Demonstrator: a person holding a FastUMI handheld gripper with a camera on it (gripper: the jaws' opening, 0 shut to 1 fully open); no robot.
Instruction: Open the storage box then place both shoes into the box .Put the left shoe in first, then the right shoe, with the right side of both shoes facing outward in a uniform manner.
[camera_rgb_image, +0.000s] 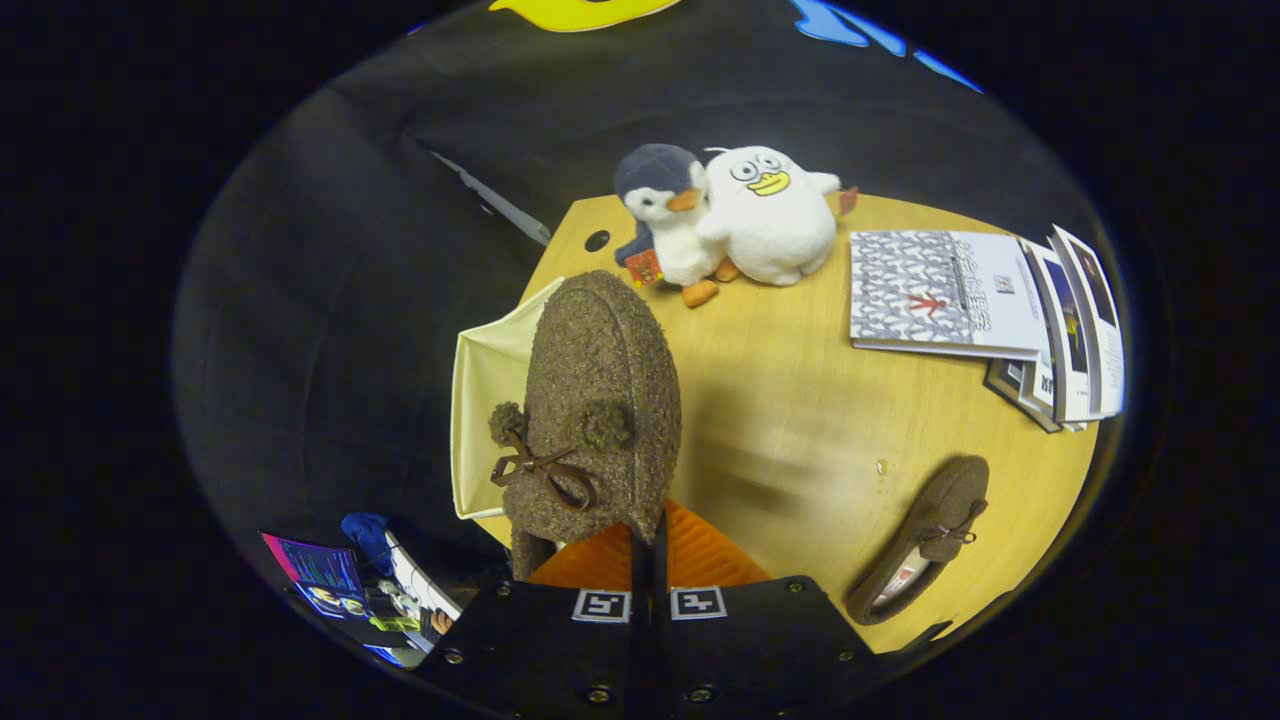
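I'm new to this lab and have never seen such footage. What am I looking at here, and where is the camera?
The camera rides on a hand-held two-finger gripper and looks forward along its orange fingers. Those fingers are shut on a fuzzy brown slipper with pompoms and a bow, held up over the wooden table. Behind it stands a cream fabric storage box. The matching second slipper lies on the table beside the gripper. Farther off are a plush penguin, a white plush duck and a fan of booklets.
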